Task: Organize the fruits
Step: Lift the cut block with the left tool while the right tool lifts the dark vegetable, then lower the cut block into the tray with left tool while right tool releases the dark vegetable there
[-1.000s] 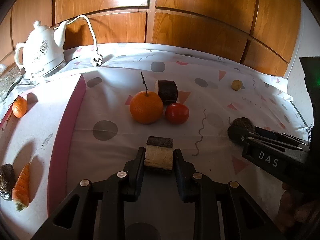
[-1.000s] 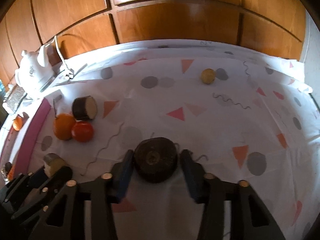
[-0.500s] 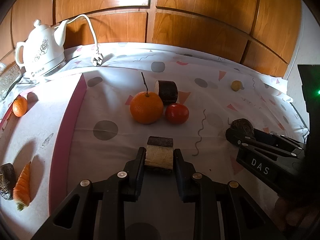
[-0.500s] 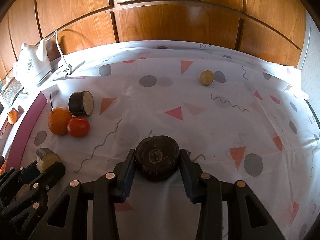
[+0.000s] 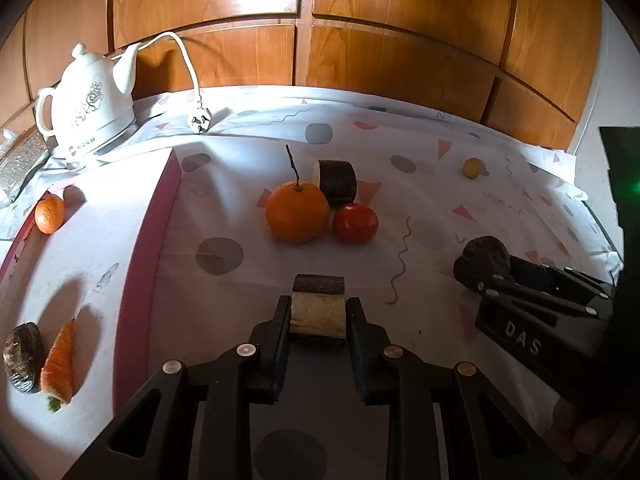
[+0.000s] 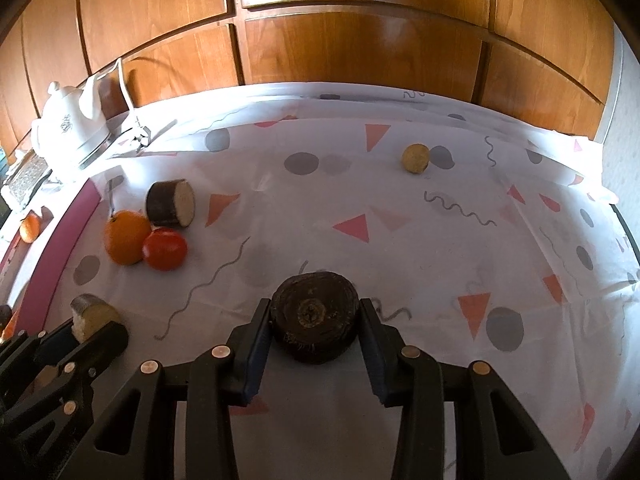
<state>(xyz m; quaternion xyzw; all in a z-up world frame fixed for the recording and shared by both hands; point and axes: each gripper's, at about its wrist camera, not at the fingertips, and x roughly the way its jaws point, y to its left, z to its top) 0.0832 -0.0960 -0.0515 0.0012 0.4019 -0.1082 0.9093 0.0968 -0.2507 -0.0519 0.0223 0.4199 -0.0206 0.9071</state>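
At the far left of the surface, a pink-edged white mat carries a dark lump and a carrot piece near the viewer, with a small mandarin farther back. Behind the mat stands a white kettle, its plug lying on the patterned cloth. In the middle of the cloth an orange touches a red tomato, and a dark-skinned cut chunk lies just behind them. Nearer, the left tool is clenched on a pale block with dark rind, one finger pressed to each side. To the right, the right tool grips a dark round slice between its fingers, just above the cloth. Far right, a small yellow fruit sits alone, well apart from the rest.
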